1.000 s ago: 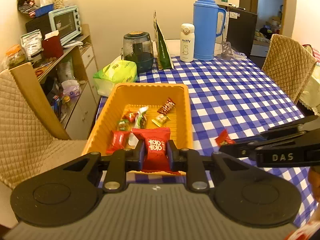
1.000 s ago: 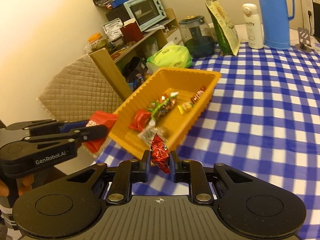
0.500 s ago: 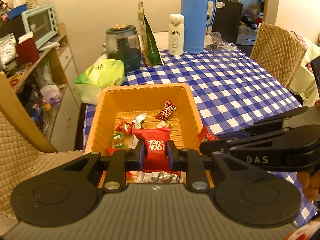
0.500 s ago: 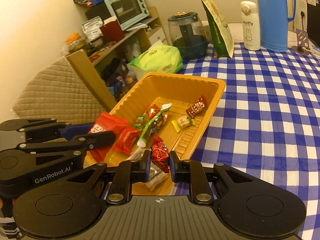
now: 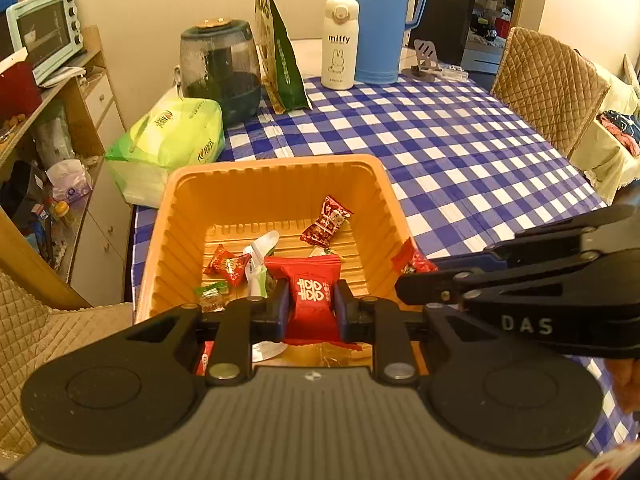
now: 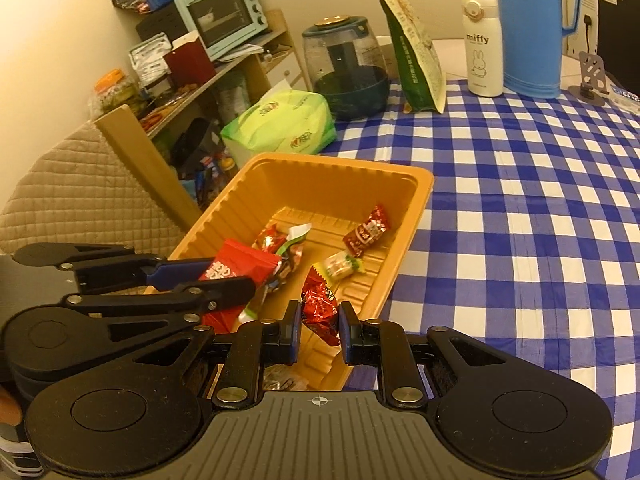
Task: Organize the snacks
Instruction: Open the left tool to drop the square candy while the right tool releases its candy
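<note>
An orange tray (image 5: pixel 276 172) sits on the checked table and holds several wrapped candies. My left gripper (image 5: pixel 311 304) is shut on a flat red snack packet (image 5: pixel 310 292) and holds it over the tray's near end. My right gripper (image 6: pixel 319 320) is shut on a crinkled red candy (image 6: pixel 320 304) above the tray's (image 6: pixel 416 208) near right wall. In the left wrist view the right gripper (image 5: pixel 404 280) comes in from the right with the red candy (image 5: pixel 412 260) at the tray rim. In the right wrist view the left gripper (image 6: pixel 224 284) holds its red packet (image 6: pixel 236 268) over the tray.
A green tissue pack (image 5: pixel 168 136) lies behind the tray. A dark glass jar (image 5: pixel 220 72), a green snack bag (image 5: pixel 280 48), a white miffy bottle (image 5: pixel 340 44) and a blue thermos (image 5: pixel 380 20) stand at the back. Quilted chairs (image 5: pixel 548 88) flank the table; a cluttered shelf (image 5: pixel 44 92) stands left.
Both grippers have moved forward with their red snacks, from in front of the tray to over its near end. The tray now fills more of both views.
</note>
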Motion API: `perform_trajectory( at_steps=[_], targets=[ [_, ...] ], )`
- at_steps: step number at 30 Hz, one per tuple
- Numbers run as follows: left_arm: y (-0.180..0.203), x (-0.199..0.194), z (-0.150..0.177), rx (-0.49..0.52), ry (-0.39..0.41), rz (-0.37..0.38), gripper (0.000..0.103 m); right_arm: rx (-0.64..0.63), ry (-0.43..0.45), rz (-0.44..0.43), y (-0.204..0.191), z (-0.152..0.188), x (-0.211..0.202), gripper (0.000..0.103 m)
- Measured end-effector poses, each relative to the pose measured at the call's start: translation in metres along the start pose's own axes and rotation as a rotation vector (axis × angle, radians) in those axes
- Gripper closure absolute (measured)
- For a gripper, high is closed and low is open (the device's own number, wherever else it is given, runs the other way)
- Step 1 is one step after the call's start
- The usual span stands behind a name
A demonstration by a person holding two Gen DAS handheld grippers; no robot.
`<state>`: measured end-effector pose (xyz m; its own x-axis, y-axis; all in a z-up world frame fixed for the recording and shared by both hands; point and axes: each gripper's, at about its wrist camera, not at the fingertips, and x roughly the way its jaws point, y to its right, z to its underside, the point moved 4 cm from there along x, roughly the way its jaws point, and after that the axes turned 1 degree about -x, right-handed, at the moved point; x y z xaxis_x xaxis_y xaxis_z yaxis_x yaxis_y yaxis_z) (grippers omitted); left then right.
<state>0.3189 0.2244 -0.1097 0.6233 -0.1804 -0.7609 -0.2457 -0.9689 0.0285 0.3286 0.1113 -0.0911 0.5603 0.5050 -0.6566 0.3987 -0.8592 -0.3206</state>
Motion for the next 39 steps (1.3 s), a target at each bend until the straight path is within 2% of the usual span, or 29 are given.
perform_trajectory(
  at_steps=[16, 34, 39],
  targets=[
    [-0.011, 0.021, -0.006, -0.022, -0.029, 0.008, 0.081, 0.013, -0.003, 0.006, 0.002, -0.010, 0.011, 0.083],
    [-0.038, -0.003, 0.001, -0.088, -0.022, -0.027, 0.080, -0.013, -0.029, 0.004, -0.010, -0.011, 0.031, 0.083],
    [-0.045, -0.008, 0.003, -0.108, -0.019, -0.045, 0.073, -0.018, -0.018, 0.003, -0.014, -0.014, 0.033, 0.083]
  ],
)
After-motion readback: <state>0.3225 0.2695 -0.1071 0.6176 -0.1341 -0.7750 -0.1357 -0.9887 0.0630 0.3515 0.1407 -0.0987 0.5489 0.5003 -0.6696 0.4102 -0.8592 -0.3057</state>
